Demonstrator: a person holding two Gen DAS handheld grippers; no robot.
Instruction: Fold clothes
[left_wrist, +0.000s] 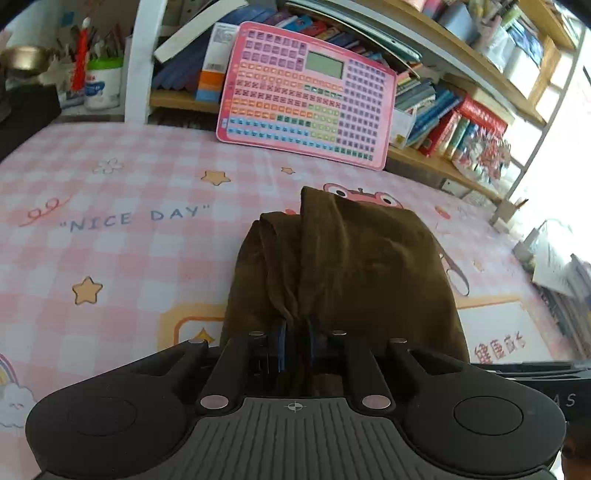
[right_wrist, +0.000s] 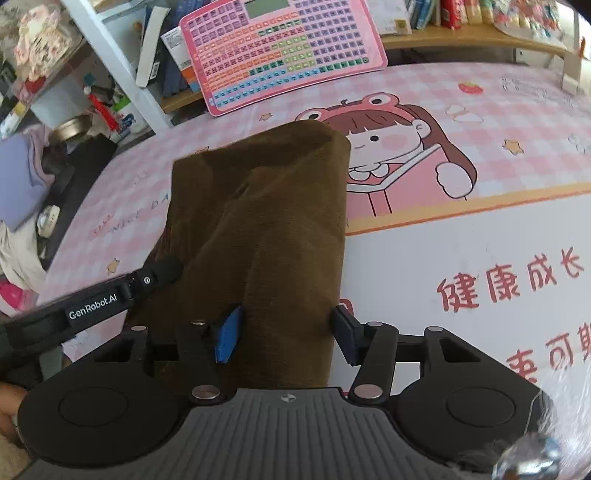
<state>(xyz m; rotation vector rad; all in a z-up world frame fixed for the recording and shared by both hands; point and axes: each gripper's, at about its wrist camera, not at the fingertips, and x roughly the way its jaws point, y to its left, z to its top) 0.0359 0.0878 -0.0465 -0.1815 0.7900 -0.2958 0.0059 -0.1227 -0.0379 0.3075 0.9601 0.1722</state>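
Black left claw (left_wrist: 295, 339) and right claw (right_wrist: 284, 332), blue finger pads (right_wrist: 227, 338), silver pivot screws, ribbed grey housing, "GenRobot.AI" lettering.

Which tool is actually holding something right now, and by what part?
The left tool pinches the brown velvety garment by its bunched near edge. The right tool is open around the cloth, not clamped.

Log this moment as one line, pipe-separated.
task: fold clothes | left claw: shut on brown garment | right claw: open, straddling garment edge | surface: pink checked mat
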